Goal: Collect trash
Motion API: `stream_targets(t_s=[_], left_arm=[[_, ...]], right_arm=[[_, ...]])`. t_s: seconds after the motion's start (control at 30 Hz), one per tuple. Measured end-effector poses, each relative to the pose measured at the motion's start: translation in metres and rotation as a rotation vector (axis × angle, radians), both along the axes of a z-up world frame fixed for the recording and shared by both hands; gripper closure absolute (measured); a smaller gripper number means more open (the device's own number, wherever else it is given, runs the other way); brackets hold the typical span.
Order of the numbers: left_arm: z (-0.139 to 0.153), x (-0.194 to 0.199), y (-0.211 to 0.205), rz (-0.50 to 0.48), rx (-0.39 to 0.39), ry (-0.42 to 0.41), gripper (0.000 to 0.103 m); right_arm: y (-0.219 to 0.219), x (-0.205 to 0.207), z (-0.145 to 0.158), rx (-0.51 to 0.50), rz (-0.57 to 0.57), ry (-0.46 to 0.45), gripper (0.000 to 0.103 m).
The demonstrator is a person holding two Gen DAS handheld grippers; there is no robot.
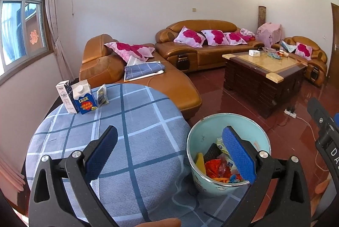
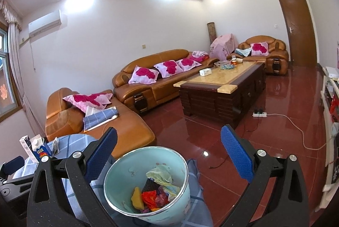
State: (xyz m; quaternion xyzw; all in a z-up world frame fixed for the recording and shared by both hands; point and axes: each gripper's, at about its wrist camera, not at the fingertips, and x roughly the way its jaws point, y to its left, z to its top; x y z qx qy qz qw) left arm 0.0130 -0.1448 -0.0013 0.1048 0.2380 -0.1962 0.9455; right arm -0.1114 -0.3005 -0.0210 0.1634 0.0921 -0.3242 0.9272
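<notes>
Far beyond the left fingers (image 1: 108, 142), at the tabletop's (image 1: 135, 121) back-left edge, three items stand close together: a white carton (image 1: 64, 97), a blue LOOK carton (image 1: 83, 98) just beside it, then a small clear packet (image 1: 102, 95). The tabletop is round, under a grey-blue checked cloth. The left gripper (image 1: 175, 154) has its fingers spread wide and holds nothing; one blue pad hangs over the cloth, the other over the bin. The pale green bin (image 1: 211, 121) stands just off the tabletop's right edge, on the red tiled floor (image 1: 222, 99), and lies between and below the fingers of both grippers. Inside it: a yellow piece (image 1: 200, 160), a black ribbed piece (image 1: 211, 151), a red wrapper (image 1: 213, 169) and mixed colourful scraps; from the right wrist view, a crumpled pale wrapper (image 2: 160, 174) lies on top. The right gripper (image 2: 171, 154) is also spread wide with nothing held, its left pad near the bin's rim, its right pad (image 2: 237, 154) out over bare floor. Beyond the fingers: brown leather sofas (image 1: 203, 48) with pink flowered cushions (image 1: 189, 37), a dark coffee table (image 1: 260, 74), and to the right a white power strip (image 2: 259, 114) on the floor.
</notes>
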Motion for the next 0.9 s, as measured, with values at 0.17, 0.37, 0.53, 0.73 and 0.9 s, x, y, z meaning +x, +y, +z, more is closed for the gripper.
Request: stream_targets(t_s=[0.17, 0.37, 0.53, 0.73, 0.9], left_arm=[[0.0000, -0.0024, -0.0020, 0.001, 0.003, -0.009, 0.006], [-0.0006, -0.0058, -0.0037, -0.011, 0.018, -0.023, 0.006], [0.0009, -0.0057, -0.0047, -0.004, 0.019, -0.026, 0.006], [0.0019, -0.0057, -0.0049, -0.004, 0.013, -0.026, 0.006], [0.0025, -0.0061, -0.0066, 0.003, 0.022, -0.036, 0.006]], right_arm=[[-0.0020, -0.0005, -0.0006, 0.007, -0.002, -0.002, 0.007], [-0.0065, -0.0023, 0.0014, 0.017, -0.011, -0.012, 0.007], [-0.0061, -0.0028, 0.0020, 0.015, -0.013, -0.014, 0.007], [-0.0058, -0.0038, 0.0017, 0.014, -0.015, -0.016, 0.007], [-0.0046, -0.0050, 0.0011, 0.012, -0.017, -0.021, 0.007]])
